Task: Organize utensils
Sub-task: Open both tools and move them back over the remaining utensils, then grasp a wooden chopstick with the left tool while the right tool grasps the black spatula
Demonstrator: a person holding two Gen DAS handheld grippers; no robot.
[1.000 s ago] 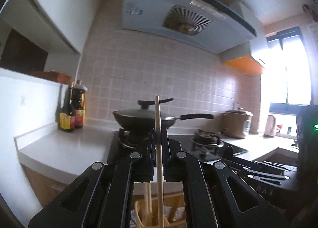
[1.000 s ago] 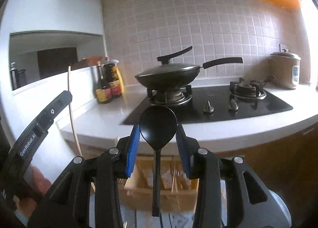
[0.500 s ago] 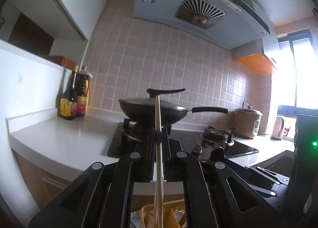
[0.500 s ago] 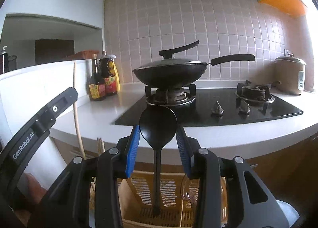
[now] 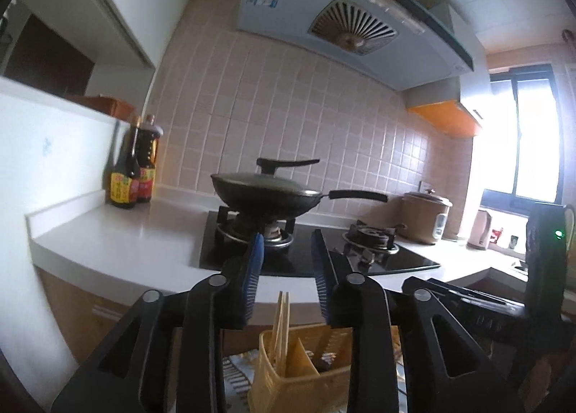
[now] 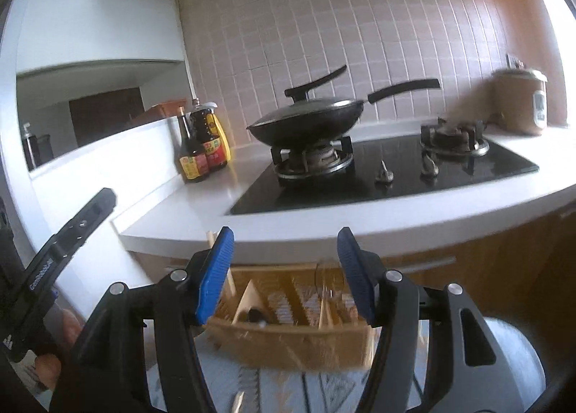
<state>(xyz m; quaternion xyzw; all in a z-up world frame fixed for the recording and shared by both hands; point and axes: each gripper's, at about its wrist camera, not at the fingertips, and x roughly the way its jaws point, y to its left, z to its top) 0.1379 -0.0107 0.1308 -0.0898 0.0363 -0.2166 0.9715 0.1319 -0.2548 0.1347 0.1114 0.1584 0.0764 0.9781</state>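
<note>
Both grippers, left gripper and right gripper, gape over the blurry, seemingly yellow basket

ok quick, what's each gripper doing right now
Left gripper: open, holding nothing, above the basket.
Right gripper: open, holding nothing.

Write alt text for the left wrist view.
The left gripper is open and empty above a yellow utensil caddy holding wooden chopsticks. Beyond it, a lidded black wok sits on the gas stove.
</note>
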